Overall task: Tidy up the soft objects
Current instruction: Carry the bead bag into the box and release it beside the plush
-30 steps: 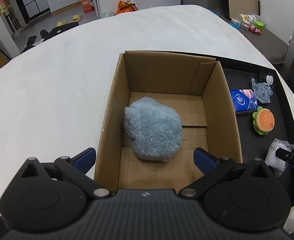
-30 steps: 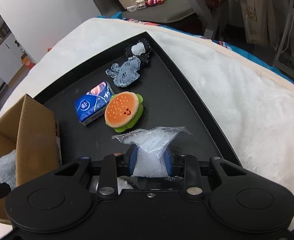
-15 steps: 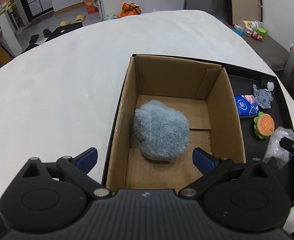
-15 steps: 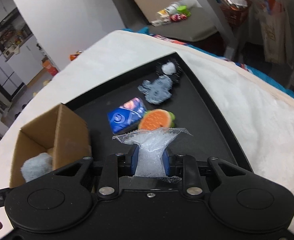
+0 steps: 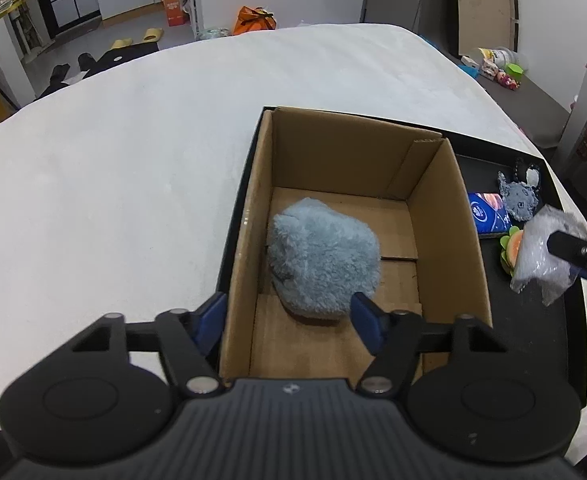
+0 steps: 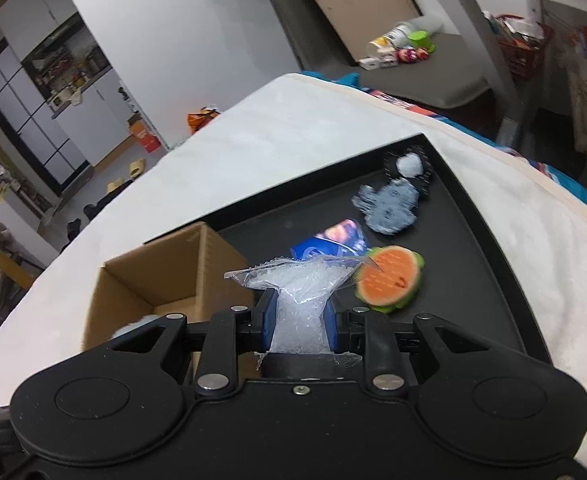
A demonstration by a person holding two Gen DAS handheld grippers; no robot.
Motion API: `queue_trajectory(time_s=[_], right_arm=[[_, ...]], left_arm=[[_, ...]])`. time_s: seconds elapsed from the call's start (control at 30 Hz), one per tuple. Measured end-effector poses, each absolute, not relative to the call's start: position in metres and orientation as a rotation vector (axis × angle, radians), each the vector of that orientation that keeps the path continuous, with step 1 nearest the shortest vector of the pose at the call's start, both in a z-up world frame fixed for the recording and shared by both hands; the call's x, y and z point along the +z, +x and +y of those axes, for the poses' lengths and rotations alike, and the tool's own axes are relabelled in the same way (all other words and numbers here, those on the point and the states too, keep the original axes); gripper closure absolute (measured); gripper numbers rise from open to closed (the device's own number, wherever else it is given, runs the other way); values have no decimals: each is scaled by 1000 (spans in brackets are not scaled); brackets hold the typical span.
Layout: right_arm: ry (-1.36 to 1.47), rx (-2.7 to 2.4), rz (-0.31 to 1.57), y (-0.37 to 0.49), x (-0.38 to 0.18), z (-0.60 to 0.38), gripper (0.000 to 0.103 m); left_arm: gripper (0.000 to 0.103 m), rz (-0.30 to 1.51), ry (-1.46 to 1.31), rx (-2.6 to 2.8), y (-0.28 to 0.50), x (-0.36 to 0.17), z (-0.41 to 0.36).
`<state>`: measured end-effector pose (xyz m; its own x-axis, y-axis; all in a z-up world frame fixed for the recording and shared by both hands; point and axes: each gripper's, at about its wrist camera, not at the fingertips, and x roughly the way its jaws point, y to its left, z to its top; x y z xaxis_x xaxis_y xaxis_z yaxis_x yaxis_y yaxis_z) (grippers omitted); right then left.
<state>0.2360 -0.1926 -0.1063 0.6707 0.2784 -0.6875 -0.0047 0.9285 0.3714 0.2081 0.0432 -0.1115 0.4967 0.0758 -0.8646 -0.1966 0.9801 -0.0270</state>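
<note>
While the right gripper (image 6: pixel 299 316) is clamped on the clear bag of white pellets (image 6: pixel 299 300), treat the bag as a light, limp and slippery load: the film is thin and crinkled, the fill shifts freely, and the free top flares out above the blue pads (image 6: pixel 267 316). Grip it across the packed middle, as here, not by the loose film, which would likely slide out. The bag hangs in the air to the right of the cardboard box (image 5: pixel 449 216), above the black tray (image 6: pixel 489 240). On the tray, right of the box, lie a blue tissue pack (image 6: pixel 333 240), a round orange-and-green plush (image 6: pixel 389 280) and a flat grey fuzzy toy (image 6: pixel 389 208). The left gripper (image 5: pixel 289 316) stands partly open over the near end of the box, its jaws having just been closing, with nothing pressed between them. Inside the stiff, matte box rests a shaggy blue-grey plush lump (image 5: pixel 321 252), soft and easily squeezed.
</note>
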Motion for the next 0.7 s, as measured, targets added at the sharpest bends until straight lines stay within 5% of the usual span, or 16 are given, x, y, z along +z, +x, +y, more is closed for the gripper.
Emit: queue_trajectory(time_s=[0.33,0.7], right_arm=[[305,246,807,242,-86,-156,78],[248,346,815,249,-75,-114,78]], left_arm=[[66,1055,-161,184,210,-117,58],[80,1077,-181,194,215,-123,69]])
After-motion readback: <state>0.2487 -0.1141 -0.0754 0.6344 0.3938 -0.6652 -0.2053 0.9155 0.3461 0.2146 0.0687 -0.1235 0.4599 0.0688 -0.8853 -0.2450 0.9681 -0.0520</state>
